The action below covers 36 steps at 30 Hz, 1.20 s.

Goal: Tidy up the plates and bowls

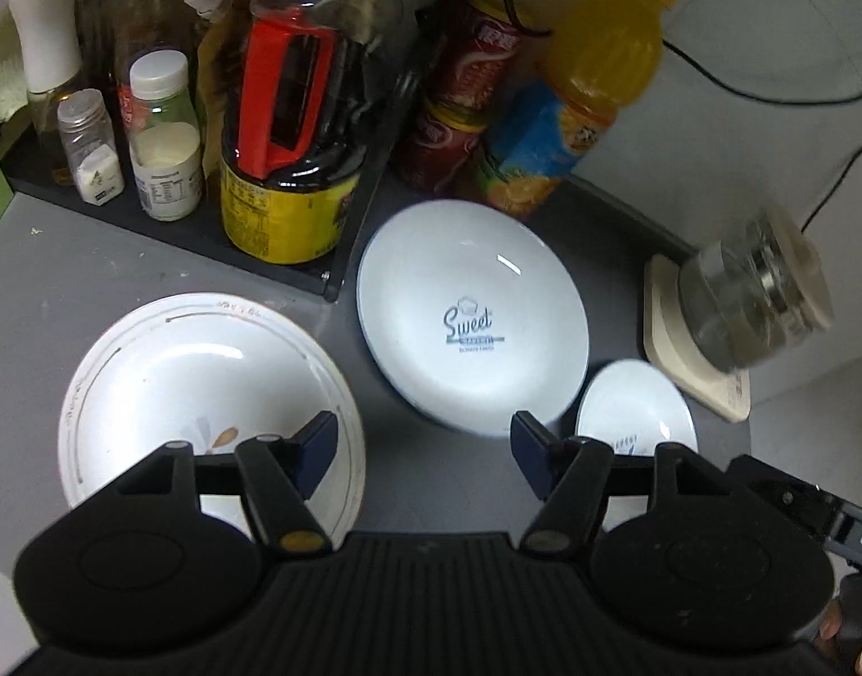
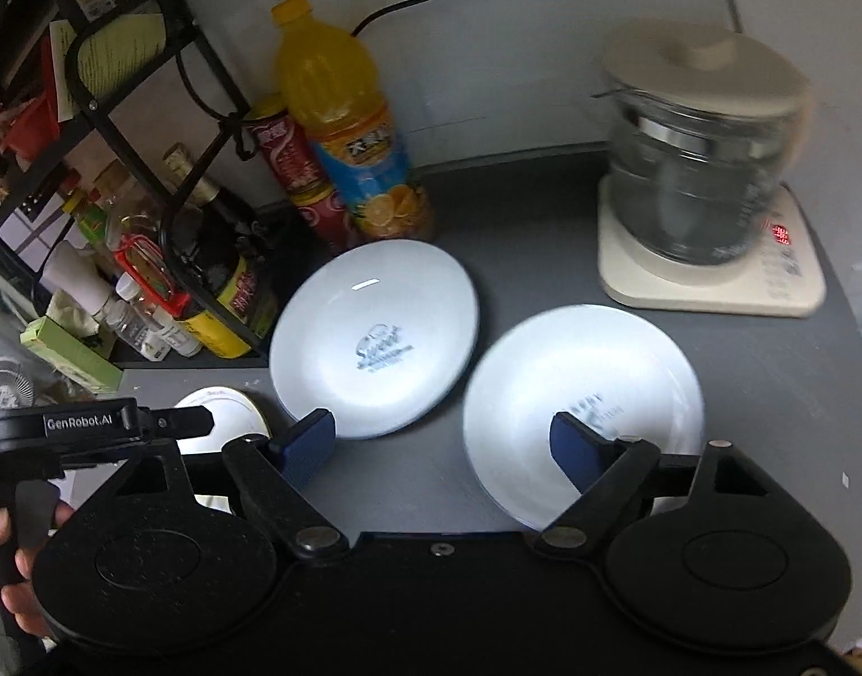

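Just in front of the orange juice bottle [image 1: 577, 112] on the counter [image 1: 431, 473], three plates sit apart; both grippers [image 1: 425, 442] [image 2: 442, 439] hover with fingers wide and empty, so a rim-first grab could slide the Sweet plate [image 1: 470, 315] into the bottles.

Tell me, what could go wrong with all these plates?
1. The Sweet plate lies close to the orange juice bottle and cans; a careless lift might knock them over.
2. The glass kettle stands near the small plate; a swinging right gripper could bump it.
3. Both grippers are open and empty, so a shallow pinch on a rim could slip.
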Tool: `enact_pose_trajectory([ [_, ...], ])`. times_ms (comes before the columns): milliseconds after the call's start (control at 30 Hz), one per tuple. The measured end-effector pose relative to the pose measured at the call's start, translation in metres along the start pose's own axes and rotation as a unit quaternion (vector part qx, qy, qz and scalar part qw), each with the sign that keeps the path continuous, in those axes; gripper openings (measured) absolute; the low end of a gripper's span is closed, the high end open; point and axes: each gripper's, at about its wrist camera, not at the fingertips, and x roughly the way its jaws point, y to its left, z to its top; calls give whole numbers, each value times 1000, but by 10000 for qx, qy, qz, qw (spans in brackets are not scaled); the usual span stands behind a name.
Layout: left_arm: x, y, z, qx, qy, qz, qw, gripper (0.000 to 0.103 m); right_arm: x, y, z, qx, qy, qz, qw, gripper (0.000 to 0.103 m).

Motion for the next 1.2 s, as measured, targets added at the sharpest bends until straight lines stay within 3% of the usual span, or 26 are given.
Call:
enact_pose_trajectory([
  [433,40,13,19,-892,-250,-10,9957,66,67,4,54,-563,307,150,9978,70],
  [600,59,17,21,-1255,-288,5,9917,65,96,-7,67,-509,459,97,9976,58],
  [800,87,24,21,-1722,-246,12,9848,62,130,-17,73,-561,629,17,9964,50],
  [933,101,23,19,-1873,-265,10,9819,59,154,-26,77,-428,778,-89,9960,43],
  [1067,117,28,19,-2131,-173,79,9769,46,176,-32,77,-376,925,-200,9948,37],
  [1200,128,28,22,-2202,-189,199,9751,41,192,-31,76,-453,1060,-221,9931,33],
])
